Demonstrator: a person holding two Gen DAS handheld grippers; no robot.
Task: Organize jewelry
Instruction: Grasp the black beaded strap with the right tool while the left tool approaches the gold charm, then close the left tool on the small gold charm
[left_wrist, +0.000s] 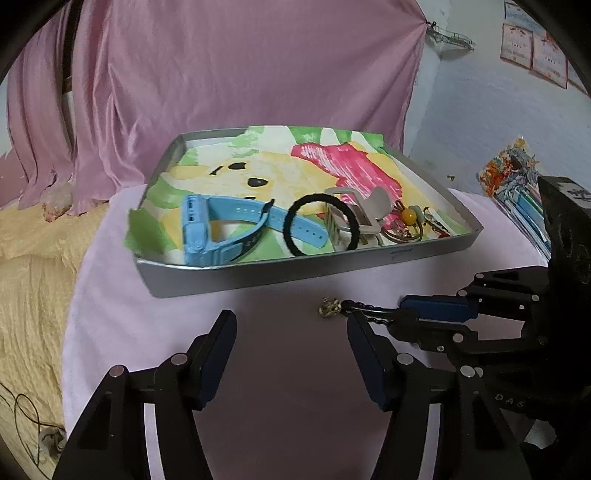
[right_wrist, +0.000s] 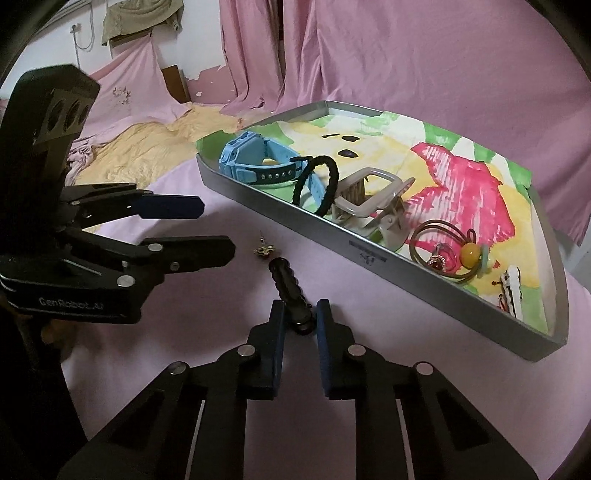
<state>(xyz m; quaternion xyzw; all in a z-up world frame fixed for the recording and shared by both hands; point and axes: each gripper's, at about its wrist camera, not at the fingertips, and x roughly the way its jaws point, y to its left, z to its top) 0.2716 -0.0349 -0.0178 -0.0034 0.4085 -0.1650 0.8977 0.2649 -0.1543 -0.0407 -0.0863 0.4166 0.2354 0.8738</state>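
On the left of the pink cloth (right_wrist: 221, 325), the left gripper (right_wrist: 218, 229) hangs with its jaws part-way apart and nothing between them, aimed at the small gold trinket (right_wrist: 264, 250) lying on the cloth just off its tips. Next along, the black twisted hair tie (right_wrist: 290, 291) lies on the cloth in front of the tray, and the right gripper (right_wrist: 300, 314) is pinched narrow on its near end — that looks like the grip for a lift. Best to raise it straight, clear the silver tray (right_wrist: 369, 254) wall, then set it beside the black ring band (right_wrist: 317, 184), not on the blue watch (right_wrist: 255, 162) or the claw clip (right_wrist: 373, 203) — and keep it from snagging the trinket.
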